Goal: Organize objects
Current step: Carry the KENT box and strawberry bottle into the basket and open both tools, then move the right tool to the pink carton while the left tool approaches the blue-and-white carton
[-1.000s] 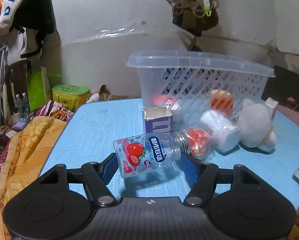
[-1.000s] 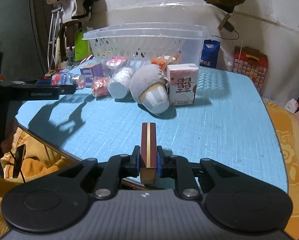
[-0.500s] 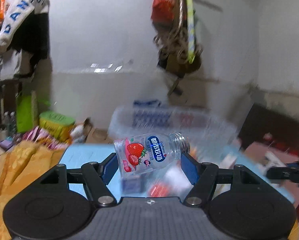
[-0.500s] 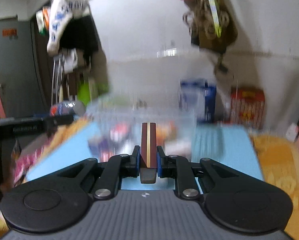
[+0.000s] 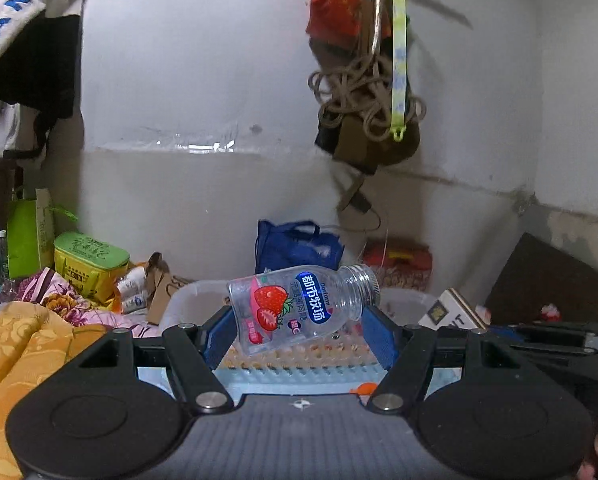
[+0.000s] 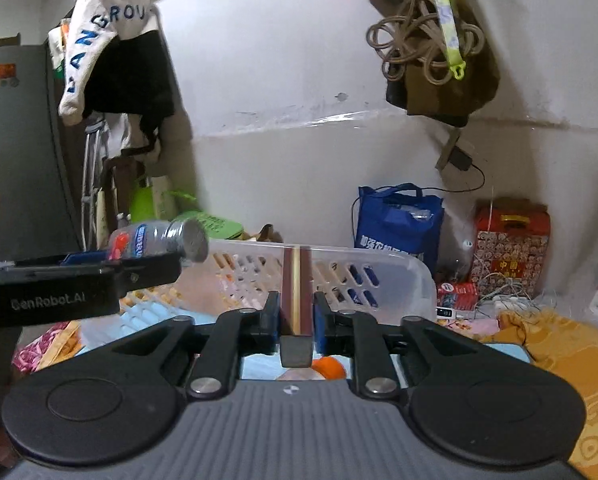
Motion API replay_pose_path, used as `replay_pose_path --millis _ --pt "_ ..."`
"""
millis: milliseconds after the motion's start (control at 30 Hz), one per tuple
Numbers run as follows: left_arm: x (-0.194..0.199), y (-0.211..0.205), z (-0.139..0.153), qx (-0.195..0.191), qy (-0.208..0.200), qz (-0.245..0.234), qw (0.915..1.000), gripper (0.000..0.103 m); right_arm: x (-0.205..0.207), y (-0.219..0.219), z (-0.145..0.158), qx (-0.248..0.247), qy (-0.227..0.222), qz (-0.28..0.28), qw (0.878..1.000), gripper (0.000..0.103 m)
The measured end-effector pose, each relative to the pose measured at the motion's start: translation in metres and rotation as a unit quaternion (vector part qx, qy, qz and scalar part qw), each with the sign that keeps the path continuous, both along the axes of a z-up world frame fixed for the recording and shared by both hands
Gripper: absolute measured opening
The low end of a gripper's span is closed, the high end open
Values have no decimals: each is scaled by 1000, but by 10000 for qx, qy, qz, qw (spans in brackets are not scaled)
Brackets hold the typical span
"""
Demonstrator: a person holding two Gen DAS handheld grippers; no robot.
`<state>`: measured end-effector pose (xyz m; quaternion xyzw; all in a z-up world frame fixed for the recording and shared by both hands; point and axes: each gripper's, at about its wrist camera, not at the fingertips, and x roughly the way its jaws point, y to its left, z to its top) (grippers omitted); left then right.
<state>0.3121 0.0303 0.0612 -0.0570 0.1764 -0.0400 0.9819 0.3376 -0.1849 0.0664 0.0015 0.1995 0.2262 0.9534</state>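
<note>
My left gripper [image 5: 299, 316] is shut on a clear plastic bottle [image 5: 303, 306] with a strawberry label. The bottle lies sideways, neck to the right, above the clear plastic basket [image 5: 187, 300]. My right gripper [image 6: 296, 312] has a slim dark-red box with a gold stripe [image 6: 296, 284] upright between its pads; the jaws are opening, and the pads still look in contact with the box. It hovers over the basket [image 6: 399, 276]. The left gripper [image 6: 151, 270] and bottle [image 6: 159, 240] show at the left of the right wrist view. The right gripper [image 5: 499, 330] and box [image 5: 455, 312] show in the left wrist view.
Behind the basket stand a blue bag [image 6: 399, 220] and a red carton [image 6: 511, 240]. A yellow-green box [image 5: 91, 264] and an orange blanket [image 5: 27, 344] lie to the left. A bag with rope [image 5: 367, 120] hangs from the wall. Something orange [image 6: 329, 366] lies below my right gripper.
Both grippers rose from the blue table and moved forward over the basket, carrying the bottle and the slim box. The items on the table have dropped out of view.
</note>
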Motion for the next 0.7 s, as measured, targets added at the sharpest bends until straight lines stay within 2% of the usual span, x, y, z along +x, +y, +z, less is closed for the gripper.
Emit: replay_pose_path --millis 33,67,100,167,200,267,333,400,467,533,600,700 --pt "4 0 -4 63 47 98 9999 73 -4 -3 -1 64 -100 -93 9999 75" --pt "3 1 -5 51 85 157 9998 77 -12 -7 1 120 -223 -132 9996 98" --pt "0 5 -6 -36 77 146 9999 86 -22 -10 4 166 -434 -180 9988 103" --pt "-10 12 -2 -87 -57 118 9999 98 -42 -15 13 149 -744 -347 9965 103" --pt "-16 14 1 -64 -153 154 9997 103 -48 -15 19 118 -736 -369 9965 103" --pt "-31 15 7 -48 -349 131 9993 103 -60 -21 27 212 -613 -369 9972 103" --pt "-47 17 12 -87 -428 19 9990 103 -83 -31 25 564 -496 -343 9966 103" --pt "-66 19 11 -122 -423 -17 9990 103 -97 -38 18 835 -292 -322 9956 103" --pt "-83 20 4 -120 -313 -64 9994 103 -110 -41 5 894 -26 -325 9955 103" --pt "-99 21 -11 -114 -89 -43 9999 103 -120 -40 -8 709 50 -370 9968 103" --pt "-112 23 -29 -74 88 39 9999 103 -126 -38 -26 513 9 -687 9963 103" --pt "-128 25 -44 191 163 171 9995 102 -136 -28 -36 -2 -164 -764 9969 103"
